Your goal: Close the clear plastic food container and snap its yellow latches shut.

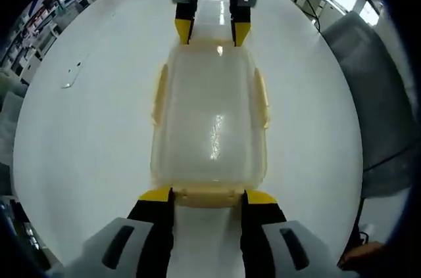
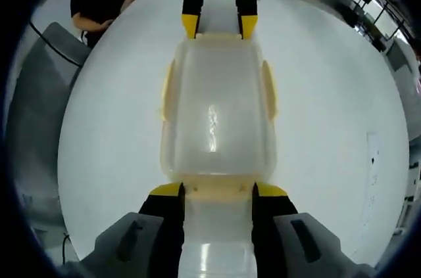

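Facing each other along the long axis of the clear rectangular plastic food container (image 1: pixel 209 127), I am holding the left hand-held gripper (image 1: pixel 208 196) and the right hand-held gripper (image 2: pixel 218 190) with jaws spread, one at each short-end yellow latch.

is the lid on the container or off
On: the clear plastic lid covers the container, flush to its rim. Whether the yellow side latches are snapped, cannot tell.
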Available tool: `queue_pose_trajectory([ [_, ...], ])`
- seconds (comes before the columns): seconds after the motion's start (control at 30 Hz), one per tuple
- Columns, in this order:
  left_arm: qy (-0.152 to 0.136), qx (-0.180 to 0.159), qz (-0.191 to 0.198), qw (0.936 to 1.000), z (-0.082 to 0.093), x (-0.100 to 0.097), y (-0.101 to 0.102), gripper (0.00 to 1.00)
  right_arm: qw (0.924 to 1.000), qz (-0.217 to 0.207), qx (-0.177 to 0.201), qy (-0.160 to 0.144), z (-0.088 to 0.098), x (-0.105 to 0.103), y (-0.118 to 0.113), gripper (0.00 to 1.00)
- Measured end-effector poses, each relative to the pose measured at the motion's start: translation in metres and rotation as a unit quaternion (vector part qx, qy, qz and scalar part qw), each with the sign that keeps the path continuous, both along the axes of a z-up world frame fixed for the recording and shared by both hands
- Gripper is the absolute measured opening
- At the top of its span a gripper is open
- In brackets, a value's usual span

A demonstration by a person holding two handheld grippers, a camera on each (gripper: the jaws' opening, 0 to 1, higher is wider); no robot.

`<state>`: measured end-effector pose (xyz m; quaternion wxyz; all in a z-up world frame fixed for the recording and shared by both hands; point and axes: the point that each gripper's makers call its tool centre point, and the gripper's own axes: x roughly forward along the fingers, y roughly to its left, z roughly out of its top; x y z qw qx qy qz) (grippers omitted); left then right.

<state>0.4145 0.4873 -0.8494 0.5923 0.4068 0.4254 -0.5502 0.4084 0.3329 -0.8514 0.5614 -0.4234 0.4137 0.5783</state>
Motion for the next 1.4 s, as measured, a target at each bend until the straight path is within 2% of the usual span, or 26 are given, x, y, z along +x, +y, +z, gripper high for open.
queue_pose_trajectory([
  [0.43,0.000,0.007,0.003,1.0000,0.001,-0.001,0.001,0.34,1.0000,-0.003,-0.006,0.000,0.000,0.000,-0.002,0.36],
  [0.73,0.000,0.018,-0.001,0.9998,0.001,-0.001,0.002,0.33,0.9999,-0.003,0.012,0.001,0.001,0.003,-0.002,0.36],
  [1.0,0.000,0.020,-0.001,0.9998,0.002,-0.001,0.003,0.33,0.9999,-0.003,0.014,0.000,0.001,0.004,0.000,0.36],
  [1.13,-0.002,0.038,-0.001,0.9993,0.003,-0.002,0.002,0.32,0.9999,-0.003,0.015,0.000,0.001,0.004,0.000,0.36],
  [1.3,-0.001,0.037,0.000,0.9993,0.015,-0.004,-0.001,0.32,0.9997,-0.001,0.022,0.007,0.006,0.002,-0.006,0.36],
  [1.4,-0.010,0.041,0.000,0.9991,0.026,0.000,-0.001,0.32,0.9992,-0.006,0.039,0.003,0.017,0.005,-0.005,0.36],
])
